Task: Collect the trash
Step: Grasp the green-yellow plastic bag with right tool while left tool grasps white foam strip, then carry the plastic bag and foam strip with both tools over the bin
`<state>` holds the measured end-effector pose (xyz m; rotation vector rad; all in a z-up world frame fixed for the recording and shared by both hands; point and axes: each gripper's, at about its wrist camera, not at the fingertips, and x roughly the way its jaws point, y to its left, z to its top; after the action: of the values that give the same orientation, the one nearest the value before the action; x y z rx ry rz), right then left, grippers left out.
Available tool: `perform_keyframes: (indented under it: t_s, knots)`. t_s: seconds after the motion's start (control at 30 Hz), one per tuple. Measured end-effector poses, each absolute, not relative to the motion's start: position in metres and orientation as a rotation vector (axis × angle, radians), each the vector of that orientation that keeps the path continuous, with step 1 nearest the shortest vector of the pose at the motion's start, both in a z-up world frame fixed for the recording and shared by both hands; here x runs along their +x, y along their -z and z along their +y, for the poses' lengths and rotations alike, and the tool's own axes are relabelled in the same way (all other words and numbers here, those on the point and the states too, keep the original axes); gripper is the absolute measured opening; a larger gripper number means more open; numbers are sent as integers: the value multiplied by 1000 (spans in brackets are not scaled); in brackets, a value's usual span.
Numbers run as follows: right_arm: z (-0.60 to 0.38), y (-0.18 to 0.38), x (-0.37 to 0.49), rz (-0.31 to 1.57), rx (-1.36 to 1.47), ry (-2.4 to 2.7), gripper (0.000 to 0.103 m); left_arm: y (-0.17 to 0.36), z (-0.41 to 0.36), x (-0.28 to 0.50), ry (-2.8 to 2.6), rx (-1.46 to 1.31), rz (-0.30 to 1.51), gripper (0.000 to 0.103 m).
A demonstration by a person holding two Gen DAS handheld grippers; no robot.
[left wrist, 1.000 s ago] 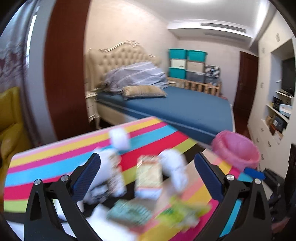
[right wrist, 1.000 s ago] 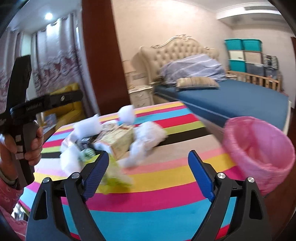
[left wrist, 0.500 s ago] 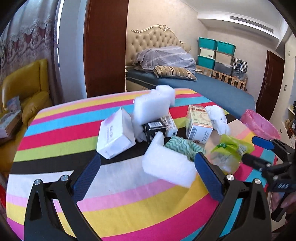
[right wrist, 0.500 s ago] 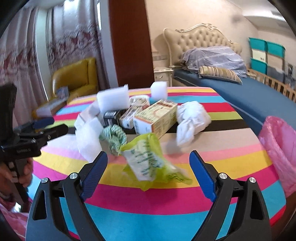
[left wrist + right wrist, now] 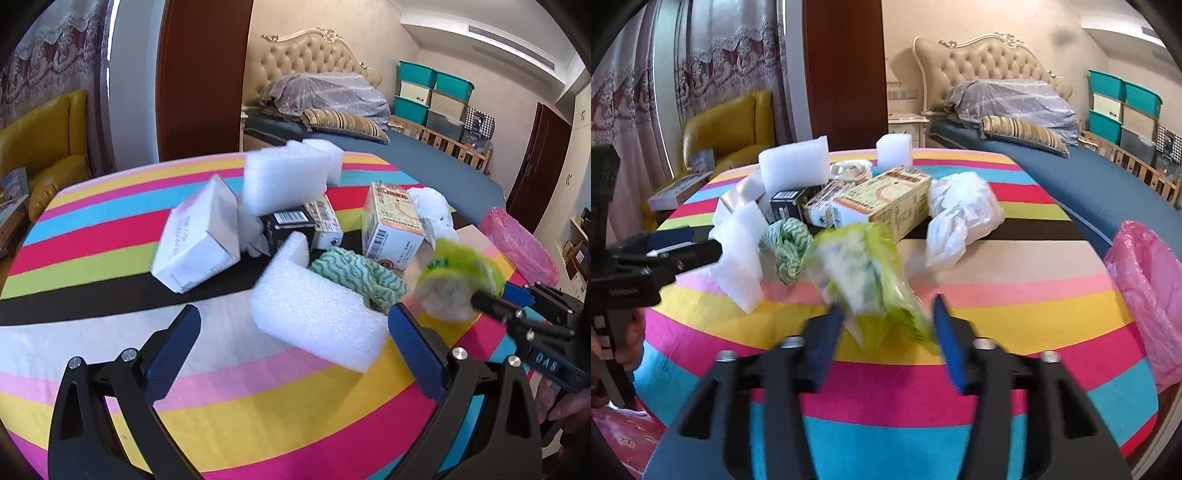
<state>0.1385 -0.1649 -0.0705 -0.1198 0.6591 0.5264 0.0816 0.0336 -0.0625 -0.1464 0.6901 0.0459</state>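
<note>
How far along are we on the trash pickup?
Barely started: nothing shows inside the pink bin bag. The right gripper is closing around the green wrapper, motion-blurred, grip unconfirmed. The left gripper is open near a foam block. The boxes, the green cloth and the white bag remain on the table.

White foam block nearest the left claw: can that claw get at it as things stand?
Probably yes. The left claw is open, and the white foam block lies just ahead between its fingers on the striped tablecloth, with nothing in between. The green-striped cloth sits right behind it.
</note>
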Motion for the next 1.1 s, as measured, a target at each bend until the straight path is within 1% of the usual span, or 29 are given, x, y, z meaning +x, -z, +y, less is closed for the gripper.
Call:
perform_keyframes:
  t_s: [0.03, 0.07, 0.37, 0.4, 0.47, 0.8, 1.0, 1.1]
  knots:
    - [-169, 69, 138, 651, -99, -528, 30, 64, 31, 85, -46, -151, 700, 98]
    - [-171, 69, 139, 647, -86, -528, 26, 67, 29, 85, -47, -152, 706, 98]
    - [-190, 70, 136, 636, -29, -533, 25, 76, 13, 109, -117, -134, 740, 97]
    - [-192, 70, 135, 637, -24, -535, 25, 77, 12, 109, -127, -121, 741, 92]
    - [-196, 70, 134, 640, -14, -534, 25, 77, 10, 110, -110, -102, 746, 77]
    - [-195, 69, 128, 628, 18, -555, 25, 59, 6, 82, -84, -47, 634, 76]
    - [-198, 58, 121, 589, 23, -546, 25, 38, -3, 69, -66, -19, 545, 76]
    - [-203, 51, 118, 560, 20, -525, 25, 35, -10, 68, -55, -20, 532, 76]
